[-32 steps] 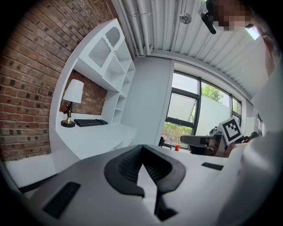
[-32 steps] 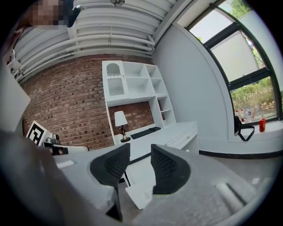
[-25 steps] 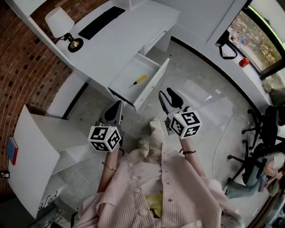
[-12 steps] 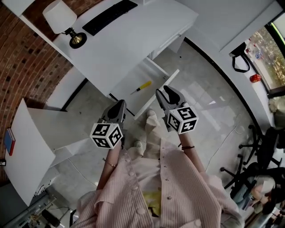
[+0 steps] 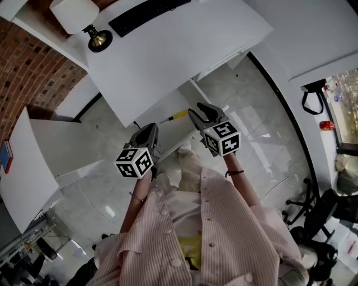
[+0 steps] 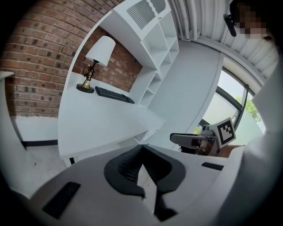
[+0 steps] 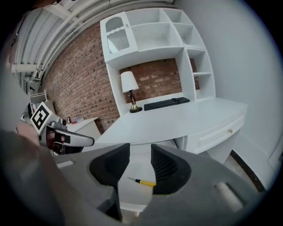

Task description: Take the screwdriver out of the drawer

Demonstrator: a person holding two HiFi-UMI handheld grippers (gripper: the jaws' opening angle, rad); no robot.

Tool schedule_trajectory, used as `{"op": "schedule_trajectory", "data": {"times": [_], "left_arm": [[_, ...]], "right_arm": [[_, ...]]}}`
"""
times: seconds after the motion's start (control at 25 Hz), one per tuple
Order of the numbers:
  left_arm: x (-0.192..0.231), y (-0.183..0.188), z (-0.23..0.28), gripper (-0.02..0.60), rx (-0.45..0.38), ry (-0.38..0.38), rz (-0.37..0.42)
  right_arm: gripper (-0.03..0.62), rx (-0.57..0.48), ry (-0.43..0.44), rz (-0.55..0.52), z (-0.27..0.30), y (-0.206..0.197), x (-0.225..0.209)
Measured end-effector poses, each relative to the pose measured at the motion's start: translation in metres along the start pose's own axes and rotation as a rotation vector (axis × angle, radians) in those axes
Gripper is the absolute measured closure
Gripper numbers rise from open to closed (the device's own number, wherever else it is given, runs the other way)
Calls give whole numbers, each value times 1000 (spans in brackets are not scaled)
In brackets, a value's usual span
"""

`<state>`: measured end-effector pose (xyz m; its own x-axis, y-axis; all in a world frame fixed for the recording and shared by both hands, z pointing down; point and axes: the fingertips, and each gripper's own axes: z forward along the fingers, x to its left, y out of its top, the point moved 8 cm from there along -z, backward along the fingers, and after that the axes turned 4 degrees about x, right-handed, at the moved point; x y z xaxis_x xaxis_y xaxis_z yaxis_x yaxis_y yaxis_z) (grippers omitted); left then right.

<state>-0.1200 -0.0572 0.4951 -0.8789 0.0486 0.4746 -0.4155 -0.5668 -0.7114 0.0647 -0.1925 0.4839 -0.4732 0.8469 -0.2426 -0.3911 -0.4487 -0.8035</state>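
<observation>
Screwdriver: lies loose on the floor of the open drawer, with a yellow handle and a thin dark shaft; not yet touched.
Counter: white, with a lamp and a keyboard at its far side; the drawer juts out from under its front edge.
Drawer: pulled out, shallow and white; only the screwdriver shows in it.
Right tongs: jaws apart and empty; I hold them above the drawer, and the screwdriver shows through the gap, well beyond the tips.
Left tongs: tips together on nothing, held off to the side of the drawer.
Handling: I judge it light and stiff, with a smooth handle that could roll or slip.
Hold: across the yellow handle near its middle, jaws square to it; the shaft looks too thin for a sure pinch.
</observation>
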Motion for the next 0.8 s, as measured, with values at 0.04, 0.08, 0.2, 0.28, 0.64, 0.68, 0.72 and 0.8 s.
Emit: {"op": "schedule_trajectory", "data": {"times": [0.04, 0.08, 0.2, 0.28, 0.64, 0.68, 0.72, 0.8], "left_arm": [[1, 0, 6, 581, 1, 13, -13], [1, -1, 12, 581, 3, 25, -24], [2, -4, 27, 581, 11, 59, -60], [5, -6, 34, 581, 15, 82, -82], [20, -17, 62, 581, 59, 149, -163], [22, -18, 65, 581, 65, 152, -171], [24, -19, 68, 581, 70, 155, -180], [29, -22, 75, 581, 85, 155, -193]], "right_arm": [[461, 30, 26, -23, 7, 0, -6], [461, 61, 52, -46, 15, 0, -11], [461, 146, 126, -120, 35, -2, -23], [461, 203, 172, -177, 48, -3, -28], [461, 452, 384, -449, 102, -12, -28], [461, 479, 411, -490, 109, -15, -27], [461, 500, 438, -528, 116, -18, -25], [461, 547, 482, -592, 131, -26, -24]]}}
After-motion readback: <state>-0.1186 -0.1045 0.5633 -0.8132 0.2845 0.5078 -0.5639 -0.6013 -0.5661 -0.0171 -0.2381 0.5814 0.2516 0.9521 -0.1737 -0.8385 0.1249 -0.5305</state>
